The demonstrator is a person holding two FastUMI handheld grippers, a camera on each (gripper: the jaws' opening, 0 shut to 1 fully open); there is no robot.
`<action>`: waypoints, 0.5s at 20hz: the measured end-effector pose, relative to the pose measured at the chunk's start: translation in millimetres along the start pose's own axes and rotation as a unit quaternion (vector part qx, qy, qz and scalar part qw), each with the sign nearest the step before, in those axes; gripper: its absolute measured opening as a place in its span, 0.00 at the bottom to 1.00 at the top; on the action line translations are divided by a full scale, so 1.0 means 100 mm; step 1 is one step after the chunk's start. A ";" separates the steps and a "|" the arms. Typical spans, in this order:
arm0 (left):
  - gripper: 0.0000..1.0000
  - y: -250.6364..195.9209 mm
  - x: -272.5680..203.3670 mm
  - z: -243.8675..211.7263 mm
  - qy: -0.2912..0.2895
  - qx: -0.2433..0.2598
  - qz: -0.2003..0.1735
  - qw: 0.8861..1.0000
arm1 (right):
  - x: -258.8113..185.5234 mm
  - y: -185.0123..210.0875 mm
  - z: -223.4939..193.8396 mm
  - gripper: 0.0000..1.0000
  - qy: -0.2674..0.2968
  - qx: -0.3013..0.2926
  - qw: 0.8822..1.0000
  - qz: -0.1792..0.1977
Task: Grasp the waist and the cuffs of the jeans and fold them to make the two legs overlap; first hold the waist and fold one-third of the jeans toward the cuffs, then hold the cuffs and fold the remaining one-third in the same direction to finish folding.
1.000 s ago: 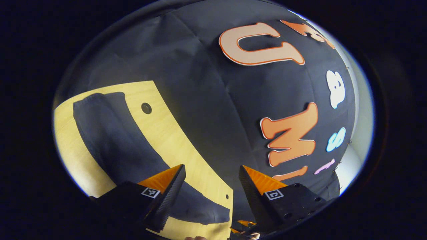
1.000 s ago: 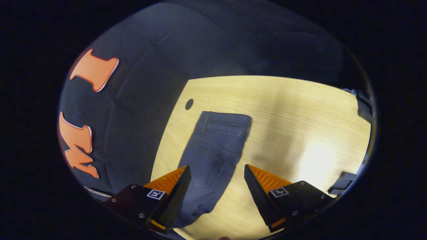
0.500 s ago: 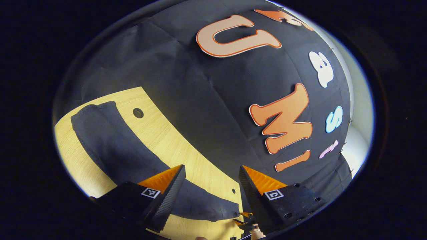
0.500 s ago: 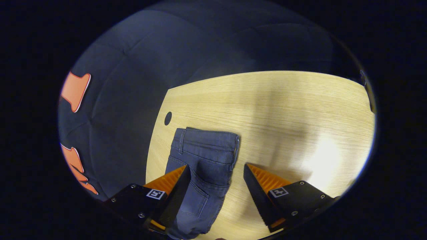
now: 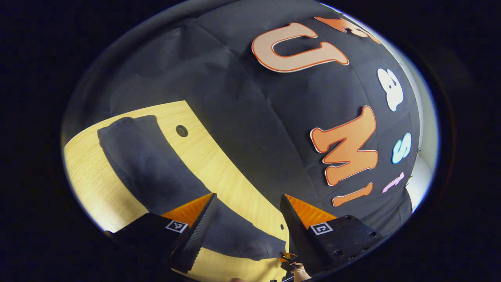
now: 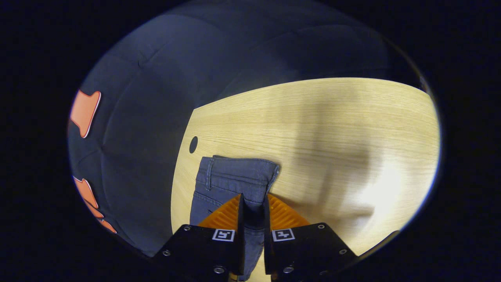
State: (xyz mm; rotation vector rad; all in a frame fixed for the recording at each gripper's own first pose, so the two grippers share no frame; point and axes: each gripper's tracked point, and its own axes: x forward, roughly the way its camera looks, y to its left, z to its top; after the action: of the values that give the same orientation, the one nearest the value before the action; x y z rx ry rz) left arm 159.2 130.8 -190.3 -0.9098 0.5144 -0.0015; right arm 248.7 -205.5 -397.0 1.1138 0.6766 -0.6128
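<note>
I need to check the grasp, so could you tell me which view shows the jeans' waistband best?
The right gripper view: the waistband is close and sharp, the right gripper closed on the denim below it. The left gripper view shows the jeans as a dark, distant strip.

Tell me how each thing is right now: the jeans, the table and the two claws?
jeans: laid out long and flat on the table, legs overlapped, not yet folded in thirds.
table: bare wood beside the jeans.
right claw: shut on the jeans near the waist.
left claw: open, holding nothing.
</note>
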 end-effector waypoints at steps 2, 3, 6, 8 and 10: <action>0.98 0.08 -0.08 0.04 0.003 -0.011 -0.001 1.000 | -0.14 0.15 0.05 0.20 -0.019 -0.011 1.000 0.012; 0.98 0.12 -0.13 0.09 -0.003 -0.013 0.002 1.000 | -0.24 0.28 0.07 0.20 -0.027 -0.018 0.999 0.023; 0.98 0.26 -0.27 0.33 -0.019 -0.014 -0.001 1.000 | -0.61 0.71 0.07 0.20 -0.048 -0.049 0.996 0.057; 0.98 0.36 -0.34 0.48 -0.026 -0.011 -0.004 1.000 | -0.84 1.08 -0.04 0.20 -0.066 -0.084 0.991 0.082; 0.98 0.44 -0.39 0.59 -0.022 -0.015 -0.013 1.000 | -1.19 1.46 -0.24 0.20 -0.079 -0.127 0.983 0.107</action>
State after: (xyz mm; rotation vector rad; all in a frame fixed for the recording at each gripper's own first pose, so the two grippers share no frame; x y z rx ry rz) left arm 140.7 211.1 -177.3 -0.9437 0.4637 0.0028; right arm 274.3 -123.3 -227.7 0.8758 0.4753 -0.4133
